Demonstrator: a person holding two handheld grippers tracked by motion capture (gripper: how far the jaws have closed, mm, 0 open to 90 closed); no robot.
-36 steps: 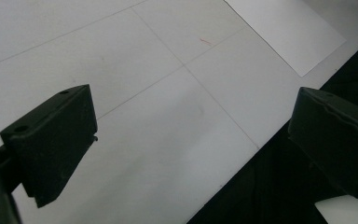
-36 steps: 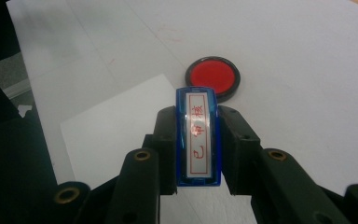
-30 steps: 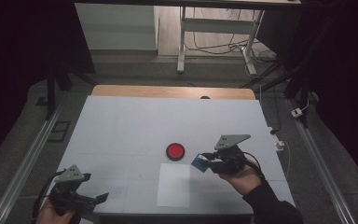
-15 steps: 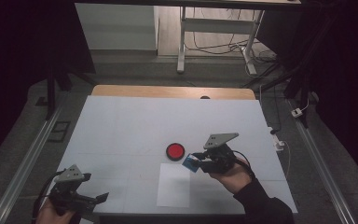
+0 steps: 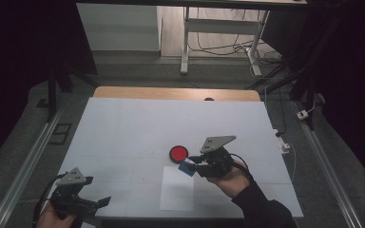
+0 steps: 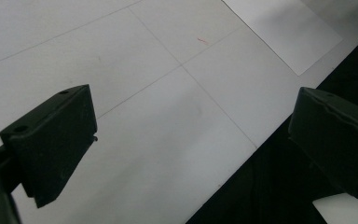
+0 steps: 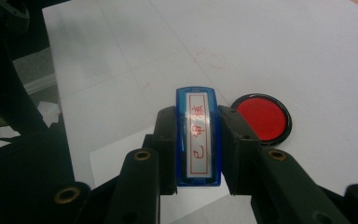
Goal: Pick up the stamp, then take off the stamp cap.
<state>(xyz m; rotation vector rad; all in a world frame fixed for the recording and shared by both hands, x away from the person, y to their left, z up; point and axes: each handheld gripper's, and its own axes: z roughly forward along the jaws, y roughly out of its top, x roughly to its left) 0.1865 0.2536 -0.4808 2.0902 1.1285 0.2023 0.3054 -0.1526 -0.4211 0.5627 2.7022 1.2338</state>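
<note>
One step is done: my right gripper (image 7: 196, 154) jaws squeeze the blue stamp (image 7: 197, 135) tight. Inking on the red ink pad (image 7: 262, 118) and stamping the paper (image 5: 177, 188) are left, I think; my left gripper (image 6: 191, 140) jaws are wide open, holding nothing.

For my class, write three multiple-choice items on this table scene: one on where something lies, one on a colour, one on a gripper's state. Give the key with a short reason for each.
1. Where does the white sheet of paper lie?
A. On the floor
B. Near the table's front edge, closer to the person than the round red ink pad
C. On the wooden strip at the far edge

2. What colour is the casing of the rectangular stamp with red characters on its label?
A. Blue
B. Green
C. Yellow

3. How does the right gripper stand?
A. Wide open and empty
B. Shut on the ink pad
C. Shut on the stamp

Key: B, the high view shows the sheet in front of the pad; A, the right gripper view shows a blue casing; C, both black jaws press the stamp's sides there, while the left gripper stands open and empty.
</note>
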